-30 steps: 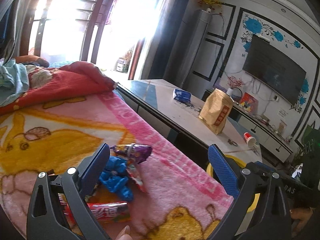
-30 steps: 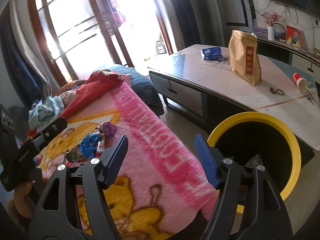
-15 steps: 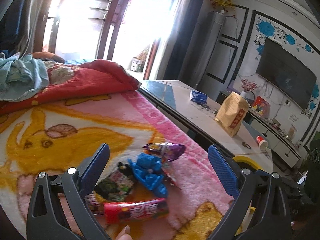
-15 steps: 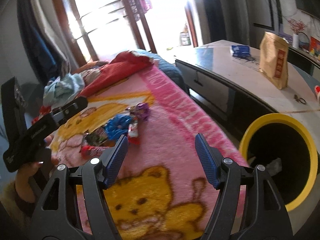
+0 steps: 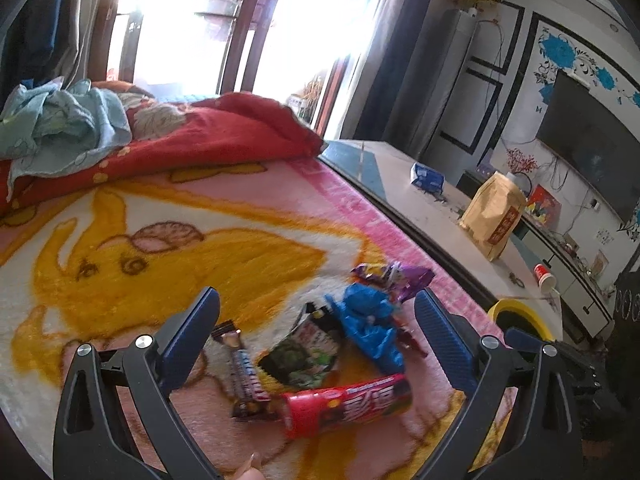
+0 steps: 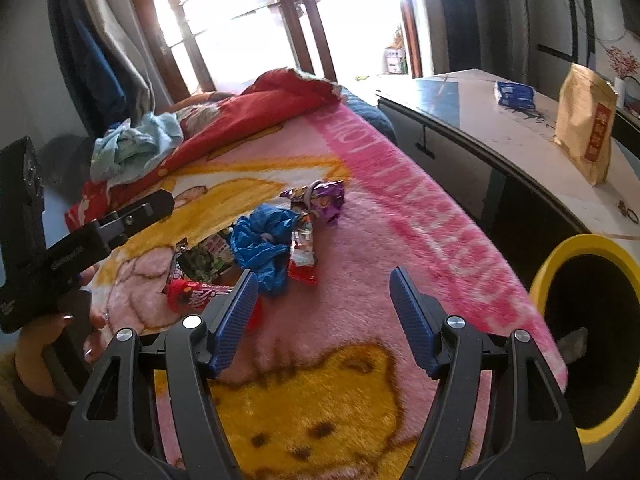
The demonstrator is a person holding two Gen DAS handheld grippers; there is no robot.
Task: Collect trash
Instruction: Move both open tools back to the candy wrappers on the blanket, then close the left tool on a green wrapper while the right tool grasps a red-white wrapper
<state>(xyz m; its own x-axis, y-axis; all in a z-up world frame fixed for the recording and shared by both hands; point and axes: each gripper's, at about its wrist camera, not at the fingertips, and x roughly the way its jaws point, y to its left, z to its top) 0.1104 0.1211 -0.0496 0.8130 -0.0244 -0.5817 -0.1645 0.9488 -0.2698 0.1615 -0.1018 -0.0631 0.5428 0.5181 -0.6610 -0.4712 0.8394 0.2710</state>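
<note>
A pile of trash lies on the pink blanket [image 5: 280,184]: a red tube wrapper [image 5: 348,404], a blue crumpled bag [image 5: 370,326], a green packet [image 5: 308,350], a dark candy bar wrapper [image 5: 244,368] and a purple wrapper [image 5: 394,274]. My left gripper [image 5: 318,340] is open, just above the pile, its fingers either side of it. My right gripper [image 6: 322,316] is open and empty over the blanket, right of the blue bag [image 6: 264,240] and a red-white wrapper [image 6: 302,252]. The yellow-rimmed bin [image 6: 576,320] stands at the bed's right edge.
A red quilt [image 5: 208,132] and light blue cloth [image 5: 60,120] are heaped at the bed's far end. A low table [image 6: 500,128] beside the bed carries a tan paper bag [image 6: 584,120], a blue packet [image 6: 514,94] and a paper cup [image 5: 544,274].
Both grippers have swung left, away from the bin and towards the trash pile. The pile now sits between my left fingers. Both stayed open.
</note>
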